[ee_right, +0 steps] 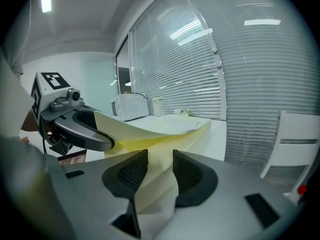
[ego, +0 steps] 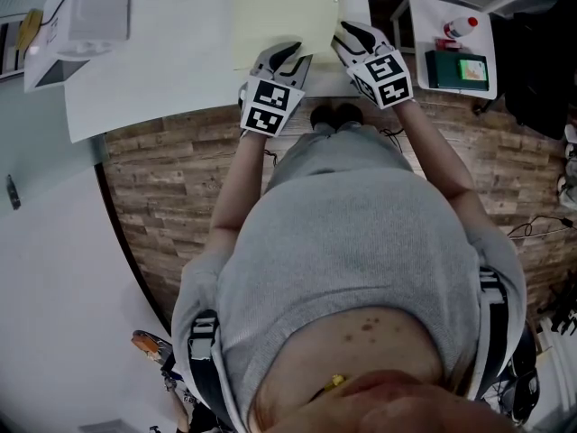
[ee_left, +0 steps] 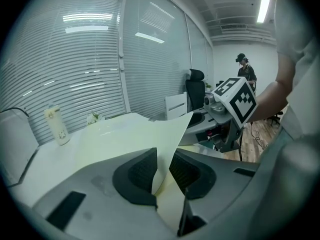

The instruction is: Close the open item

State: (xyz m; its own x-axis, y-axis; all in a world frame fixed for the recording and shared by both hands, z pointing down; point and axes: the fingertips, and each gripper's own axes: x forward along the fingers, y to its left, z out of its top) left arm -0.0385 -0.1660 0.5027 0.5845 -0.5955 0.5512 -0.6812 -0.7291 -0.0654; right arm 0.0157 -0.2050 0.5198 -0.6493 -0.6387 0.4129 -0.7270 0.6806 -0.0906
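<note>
A pale yellow folder (ego: 284, 12) lies on the white table (ego: 162, 79), at its near edge. In the right gripper view its cover (ee_right: 150, 126) arches up off the lower leaves toward my left gripper (ee_right: 75, 129). My left gripper (ego: 287, 52) has the cover's corner (ee_left: 172, 134) between its jaws. The sheet lies along one pad, with a gap to the other. My right gripper (ego: 350, 32) is at the folder's near right corner. Its jaws (ee_right: 160, 171) stand a little apart, with the lower leaves (ee_right: 155, 194) bunched between them. Whether they pinch is unclear.
A white box-like appliance (ego: 86, 12) sits at the table's far left and a white bottle (ee_left: 56, 126) stands near the blinds. A small side table (ego: 424, 79) to the right carries a red-capped bottle (ego: 462, 25) and a green book (ego: 458, 69). An office chair (ee_left: 195, 89) and a person (ee_left: 245, 69) are farther off.
</note>
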